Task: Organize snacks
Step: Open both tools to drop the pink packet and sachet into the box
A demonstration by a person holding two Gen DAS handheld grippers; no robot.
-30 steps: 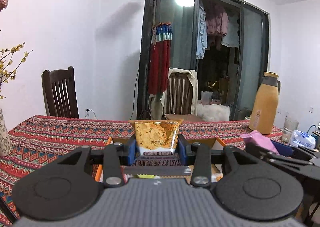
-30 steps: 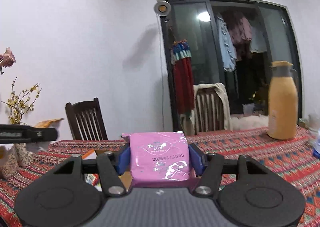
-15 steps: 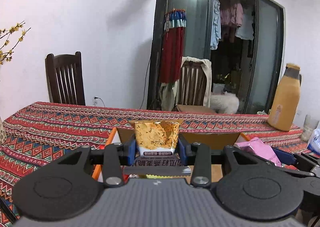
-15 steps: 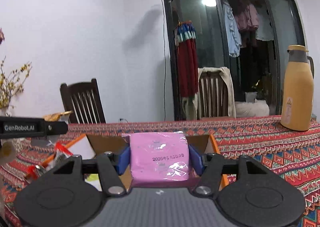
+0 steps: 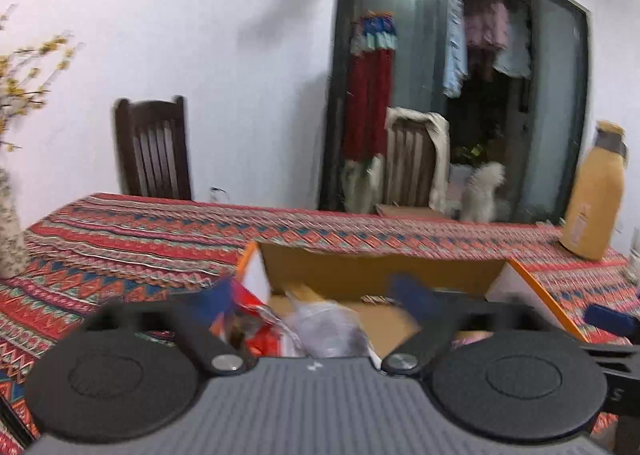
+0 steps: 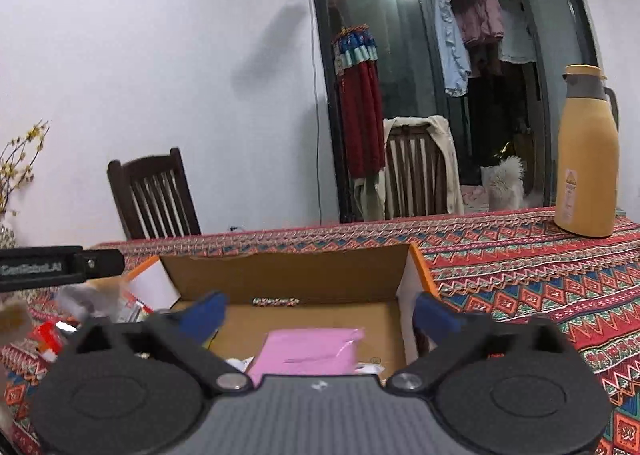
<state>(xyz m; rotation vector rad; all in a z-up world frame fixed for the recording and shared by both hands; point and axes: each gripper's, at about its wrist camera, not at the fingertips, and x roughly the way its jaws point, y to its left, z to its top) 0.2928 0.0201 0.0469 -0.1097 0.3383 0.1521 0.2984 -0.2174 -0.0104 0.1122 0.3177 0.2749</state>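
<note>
We're over the table (image 6: 540, 275) in its patterned cloth, both units parked at the near edge of the open cardboard box (image 6: 288, 275), our landmark. Change: both sets of jaws have just been opening. Right gripper (image 6: 316, 311) is now spread wide with nothing pinched; the pink packet (image 6: 308, 351) it carried a second ago lies flat on the box floor below, toward the box's right wall, long axis running from near edge to far wall. Left gripper (image 5: 316, 299) is likewise wide and empty; the orange cracker bag it held is gone from between its jaws. We judge it dropped into the box's left end among the blurred wrappers (image 5: 288, 327), but orientation there is unreadable. So two snacks look delivered; next we fetch the loose ones left of the box.
</note>
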